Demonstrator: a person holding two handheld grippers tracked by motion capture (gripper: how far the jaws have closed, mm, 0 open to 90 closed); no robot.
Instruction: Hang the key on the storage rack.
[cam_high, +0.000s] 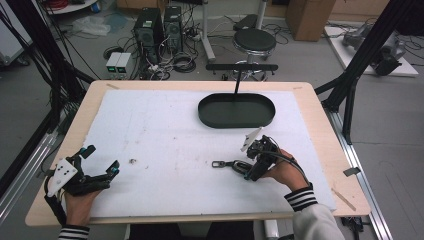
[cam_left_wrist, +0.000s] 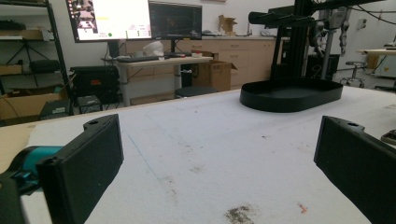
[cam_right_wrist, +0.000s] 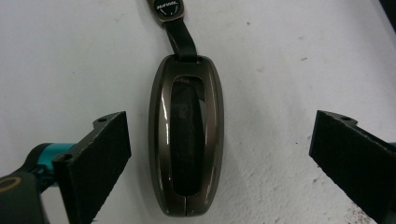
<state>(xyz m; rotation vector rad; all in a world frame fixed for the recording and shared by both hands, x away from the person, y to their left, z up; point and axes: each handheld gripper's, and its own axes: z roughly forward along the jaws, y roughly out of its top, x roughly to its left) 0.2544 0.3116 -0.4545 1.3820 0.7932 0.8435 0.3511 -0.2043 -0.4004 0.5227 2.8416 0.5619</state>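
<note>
A person sits at a wooden table covered by a white mat (cam_high: 165, 135), holding a two-jaw gripper in each hand. In the high view, a dark metallic car key fob (cam_high: 239, 165) with a short strap and small tag lies flat on the mat in the lower right centre of the frame. The right gripper (cam_high: 250, 170) hangs directly over it. In the right gripper view the key fob (cam_right_wrist: 186, 140) fills the middle of the frame, lengthwise between the two black jaws, which stand wide apart on either side and touch nothing.

The left gripper (cam_high: 102, 162) rests at the lower left of the high view, well apart from the fob, jaws spread and empty; in the left gripper view they frame bare mat.

A black oval tray (cam_high: 236, 111) with an upright post sits empty at the upper centre of the high view, well beyond the fob.

Judging by this, the work is at its start: the fob is lined up for a grasp but not yet gripped or lifted, and the tray, the likely destination, has received nothing
</note>
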